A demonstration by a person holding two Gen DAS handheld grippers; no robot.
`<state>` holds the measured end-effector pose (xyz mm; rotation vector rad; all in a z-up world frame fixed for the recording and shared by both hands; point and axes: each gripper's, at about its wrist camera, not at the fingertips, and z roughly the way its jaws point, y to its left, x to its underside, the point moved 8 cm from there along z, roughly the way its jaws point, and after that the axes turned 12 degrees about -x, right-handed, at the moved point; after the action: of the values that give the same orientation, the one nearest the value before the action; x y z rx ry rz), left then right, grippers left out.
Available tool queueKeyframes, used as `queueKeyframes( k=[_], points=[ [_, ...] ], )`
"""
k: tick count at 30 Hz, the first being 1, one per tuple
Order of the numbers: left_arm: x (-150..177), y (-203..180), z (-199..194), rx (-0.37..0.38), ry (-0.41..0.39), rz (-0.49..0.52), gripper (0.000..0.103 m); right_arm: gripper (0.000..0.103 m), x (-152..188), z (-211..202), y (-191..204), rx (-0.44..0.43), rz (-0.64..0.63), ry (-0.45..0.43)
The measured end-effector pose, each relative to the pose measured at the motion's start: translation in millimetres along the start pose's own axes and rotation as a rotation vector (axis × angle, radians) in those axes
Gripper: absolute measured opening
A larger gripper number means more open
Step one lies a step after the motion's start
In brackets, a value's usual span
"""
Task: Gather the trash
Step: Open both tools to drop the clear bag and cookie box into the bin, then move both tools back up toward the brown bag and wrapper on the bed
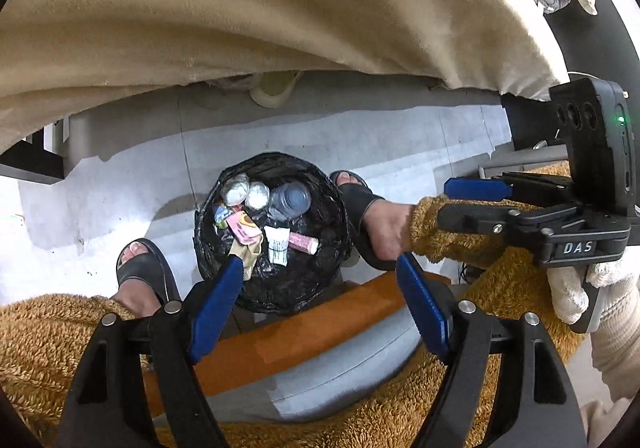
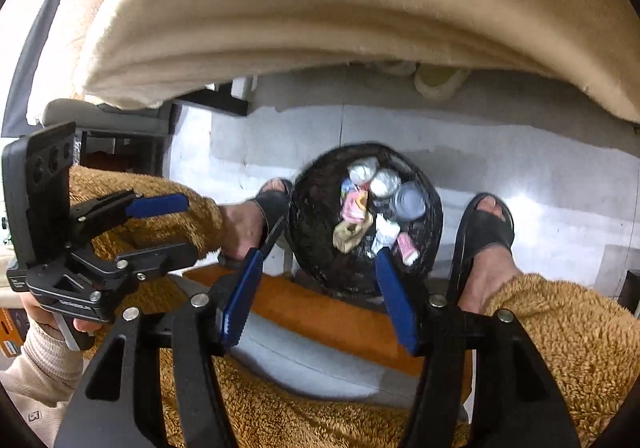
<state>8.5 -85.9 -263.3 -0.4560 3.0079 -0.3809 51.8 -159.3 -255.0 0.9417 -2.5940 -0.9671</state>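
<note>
Hovering open and empty, both tools (image 1: 320,304) (image 2: 316,296) half-hide the bin (image 1: 320,280) (black-lined) — contents blurred.

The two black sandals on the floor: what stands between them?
A bin lined with a black bag stands between the two sandals. It holds trash, including a clear plastic bottle. Both wrist views show this.

You're in a home, a bedroom by the look of it: a cream blanket (image 1: 256,7) drapes off a bed edge at twelve o'clock over a pale tiled floor (image 1: 120,191). At six o'clock, your slippered foot (image 1: 140,268) and fuzzy brown loungewear (image 1: 44,336) say indoors, off-duty.
</note>
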Motion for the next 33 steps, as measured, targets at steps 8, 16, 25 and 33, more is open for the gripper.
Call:
queueKeyframes(
  k=[8,16,25,33],
  points=[
    [-8.2,0.7,-26.5,-0.021,-0.122,0.015,0.077,0.059,-10.8,-42.8,31.8,0.006,-0.171,-0.210],
    [-24.0,-4.6,-74.1,-0.020,-0.327,0.055,0.077,0.059,-22.9,-89.2,60.0,0.020,-0.312,-0.415],
    [-45.7,-6.0,-129.0,0.002,-0.514,0.077,0.077,0.059,-45.0,-129.4,84.9,0.073,-0.466,-0.548],
    [-74.6,0.9,-175.7,-0.032,-0.650,0.103,0.077,0.059,-80.8,-164.6,101.1,0.130,-0.550,-0.651]
  ],
)
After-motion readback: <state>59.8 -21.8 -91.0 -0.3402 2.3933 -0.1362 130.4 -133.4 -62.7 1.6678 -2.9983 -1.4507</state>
